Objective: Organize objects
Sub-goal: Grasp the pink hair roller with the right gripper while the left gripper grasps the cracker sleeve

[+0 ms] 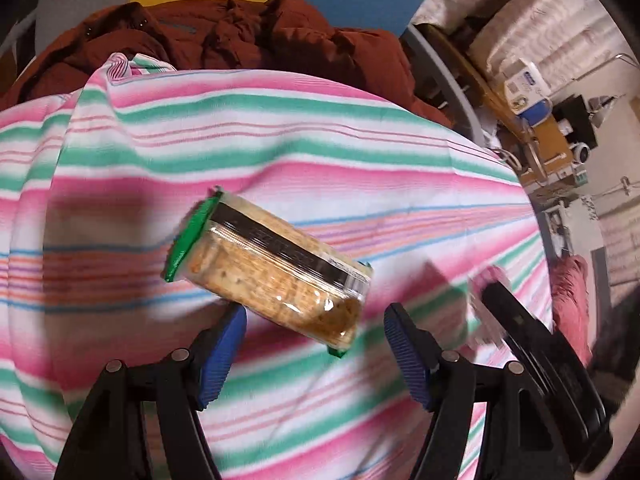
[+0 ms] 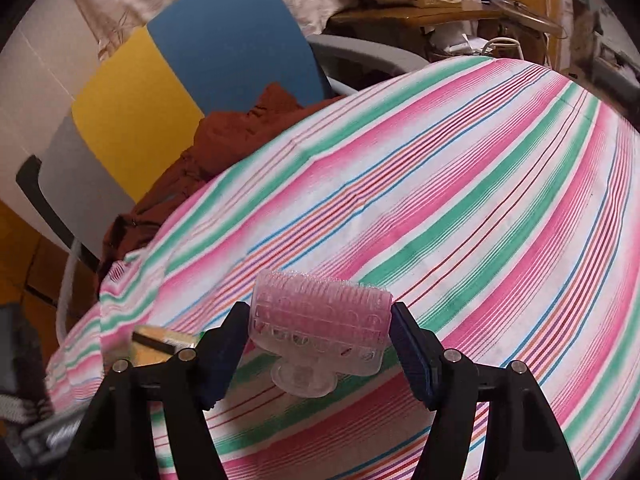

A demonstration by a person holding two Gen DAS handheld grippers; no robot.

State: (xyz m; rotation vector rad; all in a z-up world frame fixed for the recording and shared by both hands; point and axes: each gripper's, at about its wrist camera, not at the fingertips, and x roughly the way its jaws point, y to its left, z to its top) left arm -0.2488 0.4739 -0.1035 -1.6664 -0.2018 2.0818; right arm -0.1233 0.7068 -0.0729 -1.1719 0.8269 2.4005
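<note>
Right gripper (image 2: 318,344) is clamped on a pink brush (image 2: 320,320), seen clearly only in the right wrist view. Left gripper (image 1: 314,344) is spread wide, angled down, empty; cracker pack (image 1: 272,264) lies just beyond on striped cloth (image 1: 280,128). Brown jacket (image 1: 240,28) is bunched at far edge.

A lived-in home room: a pink, green and white striped cotton cloth (image 2: 440,208) covers the table, a crumpled rust-brown jacket (image 1: 248,36) at twelve o'clock, a cluttered wooden shelf (image 2: 420,20) at one o'clock.
</note>
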